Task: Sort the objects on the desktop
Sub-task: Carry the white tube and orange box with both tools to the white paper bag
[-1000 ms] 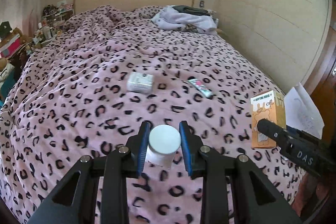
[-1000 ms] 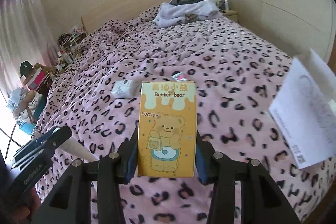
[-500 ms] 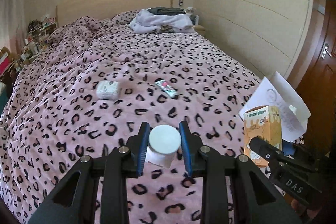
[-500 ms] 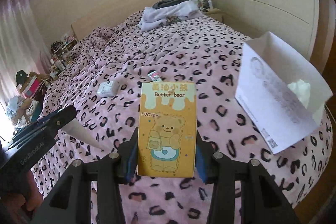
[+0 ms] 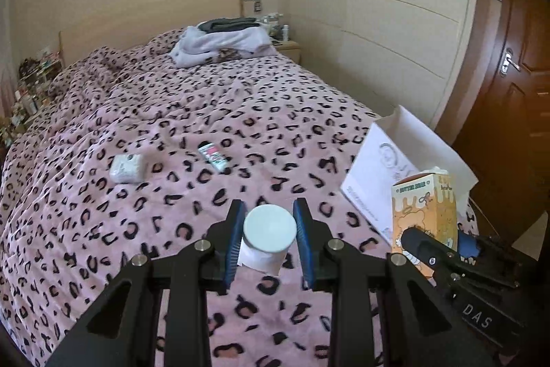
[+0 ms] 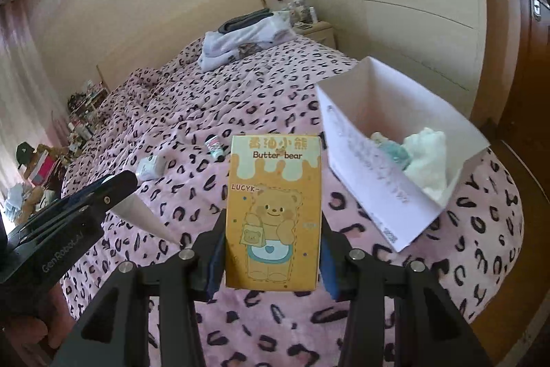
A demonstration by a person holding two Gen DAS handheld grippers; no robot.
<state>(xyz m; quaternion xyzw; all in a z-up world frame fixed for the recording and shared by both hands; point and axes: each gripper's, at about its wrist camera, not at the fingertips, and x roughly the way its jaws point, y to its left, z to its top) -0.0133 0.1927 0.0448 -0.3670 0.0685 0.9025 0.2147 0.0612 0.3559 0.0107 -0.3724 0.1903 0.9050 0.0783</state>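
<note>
The left gripper sits at the bottom centre of its view, its blue pads closed narrowly on a white jar with a round lid; the jar's base is hidden behind the lid and pads. In the right wrist view this gripper enters from the lower left as a dark bar, and the jar shows only as a pale cone, hard to read. The right gripper at the bottom centre of its own view clamps a yellow carton upright, printed "Butter bear" with a cartoon bear; the carton hides most of both pads and the bedspread behind it. In the left view the carton appears at the lower right, partly covering the near wall of a white box. That box stands open at the right of the right view, on the bedspread, holding something white and fluffy and a teal item too blurred to name. Farther out, left of centre, a small white packet and a tube lie apart on the leopard-print cover. A heap of clothes rests near the headboard at top centre. Cluttered shelves at the far left edge are too small to make out.
</note>
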